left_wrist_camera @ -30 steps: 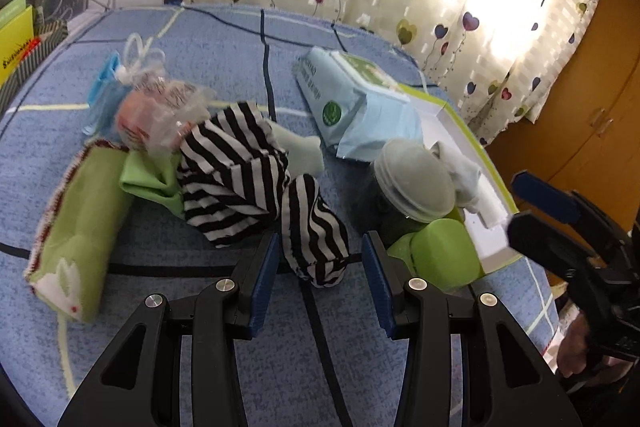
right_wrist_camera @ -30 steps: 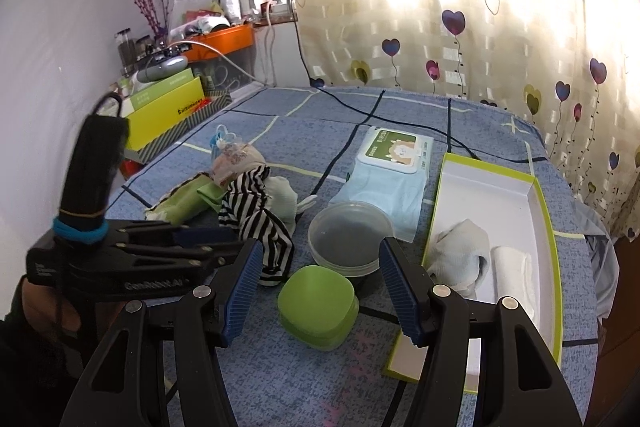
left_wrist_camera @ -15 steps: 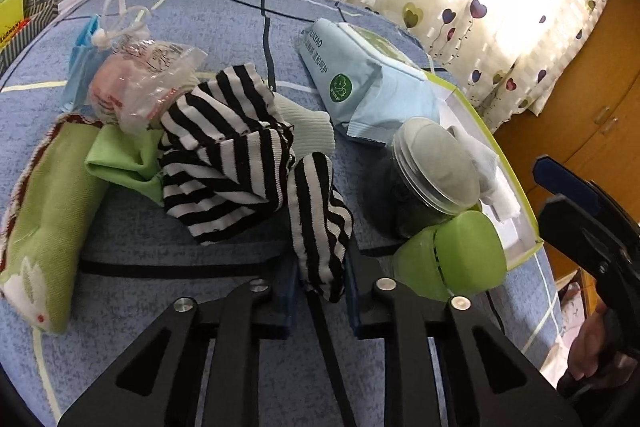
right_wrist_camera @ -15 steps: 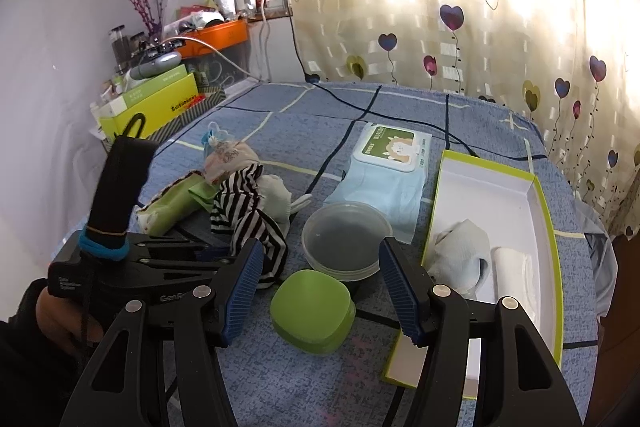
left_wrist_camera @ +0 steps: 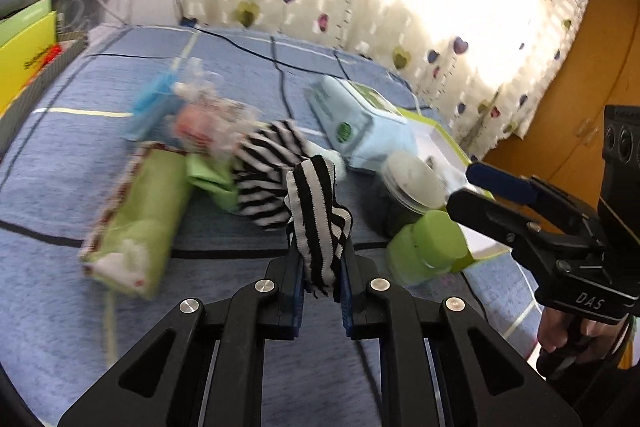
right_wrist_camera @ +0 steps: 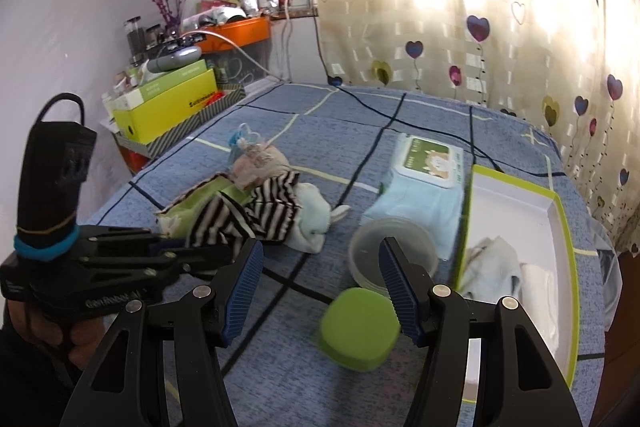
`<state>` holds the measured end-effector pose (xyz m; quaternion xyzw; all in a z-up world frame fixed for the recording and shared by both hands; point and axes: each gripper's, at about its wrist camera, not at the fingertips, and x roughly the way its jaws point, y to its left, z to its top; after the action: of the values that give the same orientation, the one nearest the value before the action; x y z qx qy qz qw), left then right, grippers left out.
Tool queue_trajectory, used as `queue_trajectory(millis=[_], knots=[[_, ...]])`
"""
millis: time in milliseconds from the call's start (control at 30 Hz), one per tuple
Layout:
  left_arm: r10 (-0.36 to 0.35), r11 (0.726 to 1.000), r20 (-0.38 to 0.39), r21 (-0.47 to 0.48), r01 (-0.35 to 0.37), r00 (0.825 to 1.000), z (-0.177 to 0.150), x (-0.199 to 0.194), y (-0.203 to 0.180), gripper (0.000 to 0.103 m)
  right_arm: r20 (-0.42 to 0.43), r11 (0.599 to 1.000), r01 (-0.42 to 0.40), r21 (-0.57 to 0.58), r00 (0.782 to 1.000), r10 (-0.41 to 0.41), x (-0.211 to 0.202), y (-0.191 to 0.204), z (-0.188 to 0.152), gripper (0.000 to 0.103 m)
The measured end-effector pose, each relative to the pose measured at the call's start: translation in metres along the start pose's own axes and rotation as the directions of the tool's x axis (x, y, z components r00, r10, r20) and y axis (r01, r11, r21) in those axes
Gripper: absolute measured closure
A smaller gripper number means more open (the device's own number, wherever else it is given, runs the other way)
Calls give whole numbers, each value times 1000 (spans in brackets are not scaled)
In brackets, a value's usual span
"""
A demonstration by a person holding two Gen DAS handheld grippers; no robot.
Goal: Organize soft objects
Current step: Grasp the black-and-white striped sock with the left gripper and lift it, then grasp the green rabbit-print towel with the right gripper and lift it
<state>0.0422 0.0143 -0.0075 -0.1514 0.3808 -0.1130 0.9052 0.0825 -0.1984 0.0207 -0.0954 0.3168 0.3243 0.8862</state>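
Observation:
My left gripper (left_wrist_camera: pixel 320 279) is shut on a black-and-white striped sock (left_wrist_camera: pixel 318 211) and holds it lifted off the blue bedspread; it also shows in the right wrist view (right_wrist_camera: pixel 224 223). A second striped sock (left_wrist_camera: pixel 264 163) lies in the pile behind, beside a pale sock (right_wrist_camera: pixel 312 215) and a green rabbit towel (left_wrist_camera: pixel 140 211). My right gripper (right_wrist_camera: pixel 320 291) is open and empty above a green lid (right_wrist_camera: pixel 360 329). The white tray with a green rim (right_wrist_camera: pixel 566 227) holds two folded pale cloths (right_wrist_camera: pixel 490 269).
A clear round tub (right_wrist_camera: pixel 384 247) stands next to a pack of wipes (right_wrist_camera: pixel 424 179). A bagged item (left_wrist_camera: pixel 204 119) lies behind the pile. Yellow boxes (right_wrist_camera: pixel 168 107) stand off the bed's left edge. A heart-print curtain hangs behind.
My left gripper closed on the striped sock and has lifted it up from the bedspread. My right gripper stayed open and moved little.

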Motion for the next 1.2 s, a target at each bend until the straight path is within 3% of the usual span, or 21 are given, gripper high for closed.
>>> queue_trajectory(millis=[533,933,1200], knots=[[139,984,100,-126,-126,985,2,-46,81,88,-84,991,-118,-57,990,113,53,64,13,43],[182,966,124,-210,-154,976,-4,-64,131,88,-207,971,-235,-36,953,223,115,110,19,43],[177,961,127,-235,-144,976,-6,-64,151,88,-261,970,-237,59,934,244,151,117,24,43]])
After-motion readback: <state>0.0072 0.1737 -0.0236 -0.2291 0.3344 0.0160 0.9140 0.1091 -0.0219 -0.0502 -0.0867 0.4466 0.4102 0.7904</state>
